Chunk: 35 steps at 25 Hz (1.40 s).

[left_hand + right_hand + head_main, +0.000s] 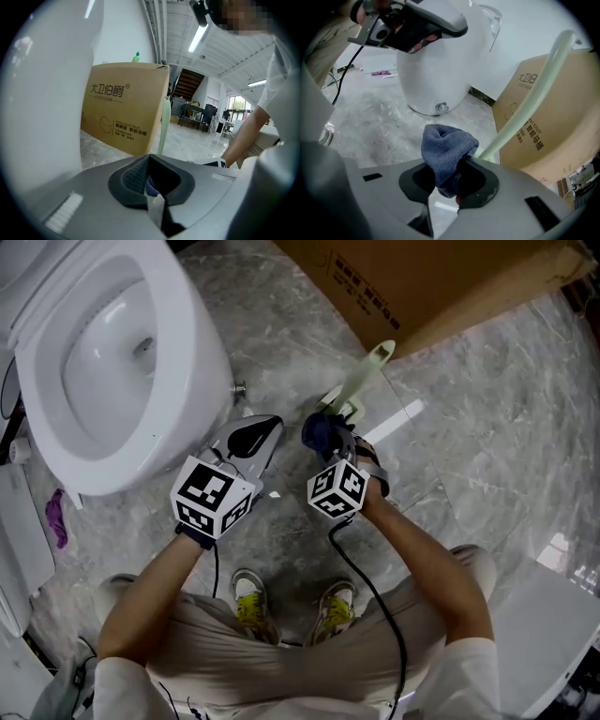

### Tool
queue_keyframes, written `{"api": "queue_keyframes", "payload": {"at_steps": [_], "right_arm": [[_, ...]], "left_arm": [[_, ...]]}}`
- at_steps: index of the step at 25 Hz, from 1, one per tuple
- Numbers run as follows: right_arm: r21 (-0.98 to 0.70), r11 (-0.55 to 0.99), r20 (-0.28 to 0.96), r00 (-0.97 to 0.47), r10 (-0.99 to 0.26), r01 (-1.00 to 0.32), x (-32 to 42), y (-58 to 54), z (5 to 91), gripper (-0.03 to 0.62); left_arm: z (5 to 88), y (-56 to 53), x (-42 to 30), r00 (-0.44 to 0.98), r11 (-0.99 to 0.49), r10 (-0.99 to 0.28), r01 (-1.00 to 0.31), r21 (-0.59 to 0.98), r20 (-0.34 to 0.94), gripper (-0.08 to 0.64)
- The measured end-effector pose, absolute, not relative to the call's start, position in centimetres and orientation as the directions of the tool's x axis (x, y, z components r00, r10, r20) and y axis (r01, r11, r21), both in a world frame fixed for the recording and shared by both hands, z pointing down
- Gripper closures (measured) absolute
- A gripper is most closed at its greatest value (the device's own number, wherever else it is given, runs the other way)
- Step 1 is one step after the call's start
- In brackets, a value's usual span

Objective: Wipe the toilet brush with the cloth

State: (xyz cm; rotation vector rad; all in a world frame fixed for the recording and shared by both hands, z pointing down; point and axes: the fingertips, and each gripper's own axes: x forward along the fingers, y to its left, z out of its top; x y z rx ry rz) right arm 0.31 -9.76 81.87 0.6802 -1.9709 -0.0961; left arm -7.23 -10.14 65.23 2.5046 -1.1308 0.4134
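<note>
The pale green toilet brush handle (368, 379) slants up over the floor toward the cardboard box. My right gripper (330, 442) is shut on a bunched dark blue cloth (321, 430) at the handle's lower part. In the right gripper view the cloth (447, 152) bulges out of the jaws and the handle (525, 105) runs up and right from beside it. The brush head is hidden. My left gripper (265, 427) hangs just left of the cloth, jaws together, holding nothing I can see. From its own view (149, 161) the handle (164, 126) rises beyond the tips.
A white toilet (103, 352) stands close on the left. A brown cardboard box (422, 287) lies behind the brush. A white strip (394, 420) lies on the marble floor by the brush, and a purple scrap (56, 517) lies beside the toilet. The person's shoes (248, 601) are below the grippers.
</note>
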Motion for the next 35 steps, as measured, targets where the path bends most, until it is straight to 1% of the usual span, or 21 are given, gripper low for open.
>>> {"api": "queue_keyframes", "payload": {"at_steps": [2, 4, 8, 16, 20, 22, 26, 29, 31, 35], "right_arm": [[0.343, 0.831, 0.8, -0.328, -0.503, -0.439, 0.4, -10.3, 82.2, 0.486], [0.32, 0.834, 0.831, -0.289, -0.475, -0.449, 1.3, -10.4, 83.6, 0.486], [0.355, 0.848, 0.858, -0.221, -0.463, -0.394, 3.0, -10.1, 85.1, 0.486], [0.328, 0.818, 0.888, -0.14, -0.437, -0.472, 6.7, -9.2, 85.6, 0.485], [0.364, 0.779, 0.884, -0.074, -0.461, -0.51, 8.8, -9.3, 85.4, 0.485], [0.378, 0.776, 0.873, -0.085, -0.48, -0.504, 8.5, -9.2, 84.9, 0.485], [0.383, 0.792, 0.844, -0.167, -0.509, -0.476, 6.2, -9.3, 83.4, 0.485], [0.384, 0.796, 0.83, -0.202, -0.519, -0.467, 5.1, -9.7, 82.9, 0.485], [0.363, 0.79, 0.834, -0.206, -0.511, -0.494, 5.1, -10.0, 83.1, 0.485], [0.283, 0.756, 0.868, -0.179, -0.464, -0.591, 7.0, -10.7, 84.5, 0.485]], "left_arm": [[65.3, -10.1, -7.3, 0.637, -0.614, -0.656, -0.762, 0.205, 0.405, 0.56], [65.5, -9.9, -7.6, 0.634, -0.611, -0.654, -0.764, 0.207, 0.413, 0.56], [65.8, -10.1, -7.5, 0.632, -0.612, -0.653, -0.765, 0.201, 0.417, 0.56], [65.8, -10.7, -6.0, 0.661, -0.636, -0.632, -0.741, 0.218, 0.405, 0.56], [65.8, -10.7, -4.7, 0.681, -0.657, -0.615, -0.721, 0.22, 0.397, 0.56], [65.7, -10.6, -4.3, 0.687, -0.663, -0.611, -0.716, 0.22, 0.393, 0.56], [65.6, -10.6, -3.9, 0.689, -0.667, -0.607, -0.713, 0.216, 0.396, 0.56], [65.5, -10.4, -4.0, 0.686, -0.665, -0.611, -0.716, 0.213, 0.396, 0.56], [65.3, -10.2, -4.2, 0.682, -0.663, -0.616, -0.719, 0.208, 0.395, 0.56], [65.2, -10.2, -4.9, 0.668, -0.653, -0.629, -0.732, 0.197, 0.396, 0.56]]}}
